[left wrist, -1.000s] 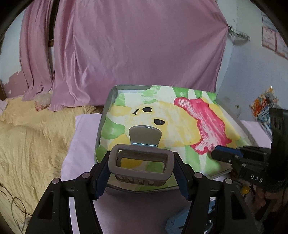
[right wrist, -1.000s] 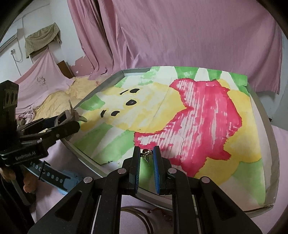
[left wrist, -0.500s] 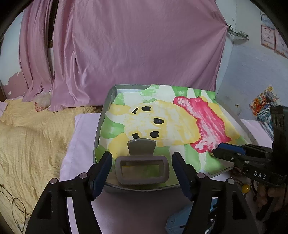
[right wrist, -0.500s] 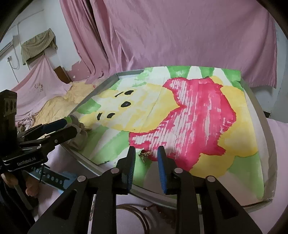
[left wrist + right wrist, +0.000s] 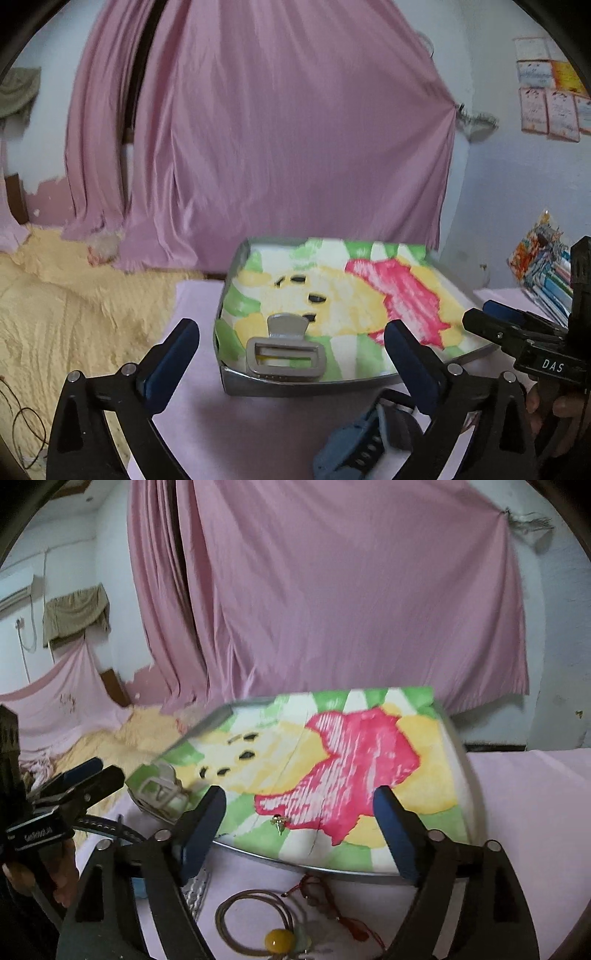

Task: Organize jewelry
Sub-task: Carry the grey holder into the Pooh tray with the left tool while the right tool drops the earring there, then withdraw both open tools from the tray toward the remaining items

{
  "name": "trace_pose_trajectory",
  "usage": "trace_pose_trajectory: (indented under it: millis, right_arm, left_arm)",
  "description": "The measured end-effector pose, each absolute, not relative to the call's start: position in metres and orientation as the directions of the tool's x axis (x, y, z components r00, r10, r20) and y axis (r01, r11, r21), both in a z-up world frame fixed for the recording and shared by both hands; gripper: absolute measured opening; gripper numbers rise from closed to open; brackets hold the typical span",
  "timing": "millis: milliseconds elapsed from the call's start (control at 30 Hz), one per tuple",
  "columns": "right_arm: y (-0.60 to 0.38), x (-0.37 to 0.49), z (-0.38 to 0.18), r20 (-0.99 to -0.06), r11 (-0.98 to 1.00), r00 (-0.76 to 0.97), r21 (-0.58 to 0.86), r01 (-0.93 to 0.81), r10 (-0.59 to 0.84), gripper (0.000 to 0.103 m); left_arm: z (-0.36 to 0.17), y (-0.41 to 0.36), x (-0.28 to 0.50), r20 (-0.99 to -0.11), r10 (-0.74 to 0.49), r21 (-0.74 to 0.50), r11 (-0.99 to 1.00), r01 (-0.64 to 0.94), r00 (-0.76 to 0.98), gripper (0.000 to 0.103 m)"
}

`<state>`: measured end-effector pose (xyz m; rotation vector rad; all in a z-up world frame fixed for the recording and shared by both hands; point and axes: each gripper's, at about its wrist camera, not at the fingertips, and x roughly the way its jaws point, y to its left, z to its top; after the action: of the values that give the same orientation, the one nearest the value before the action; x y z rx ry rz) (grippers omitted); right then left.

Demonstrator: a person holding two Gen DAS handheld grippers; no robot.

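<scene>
- While you hold both tools just short of the tray (image 5: 258,386), your left tool (image 5: 291,354) is spread wide with nothing between its fingers.
- The grey hair clip (image 5: 284,352) lies in the tray's near left corner, on the bright painted paper (image 5: 332,746) lining it.
- Your right tool (image 5: 299,823) is likewise spread wide and grips nothing.
- A small gold earring (image 5: 279,822) rests on the paper near the tray's front rim, between the right tool's fingers in that view.
- On the pink cloth in front of the tray lie a cord necklace with a yellow bead (image 5: 279,939), a red string (image 5: 325,893) and a blue watch (image 5: 365,439).
</scene>
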<state>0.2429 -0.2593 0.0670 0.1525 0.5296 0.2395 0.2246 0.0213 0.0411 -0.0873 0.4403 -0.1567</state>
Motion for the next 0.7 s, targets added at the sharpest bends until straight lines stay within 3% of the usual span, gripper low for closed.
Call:
trace_pose_trajectory:
  millis: [133, 367, 700]
  right_arm:
    - [-0.26, 0.221, 0.08, -0.405, 0.969, 0.883, 0.164, -0.184, 0.237, 0.095]
    - [-0.258, 0.18, 0.096, -0.286, 0.984, 0.941, 0.061, -0.169, 0.18, 0.096]
    - [-0.268, 0.138, 0.102, -0.249, 0.991, 0.959, 0.03, -0.134, 0.137, 0.096]
  left_arm:
    - [0.049, 0.017, 0.199, -0.332, -0.159, -0.103, 0.986, 0.132, 0.93, 0.102]
    - [0.048, 0.008, 0.172, -0.286, -0.17, -0.107, 0.984, 0.145, 0.943, 0.103]
    - [0.047, 0.002, 0.139, -0.256, -0.17, -0.111, 0.983, 0.146, 0.951, 0.103]
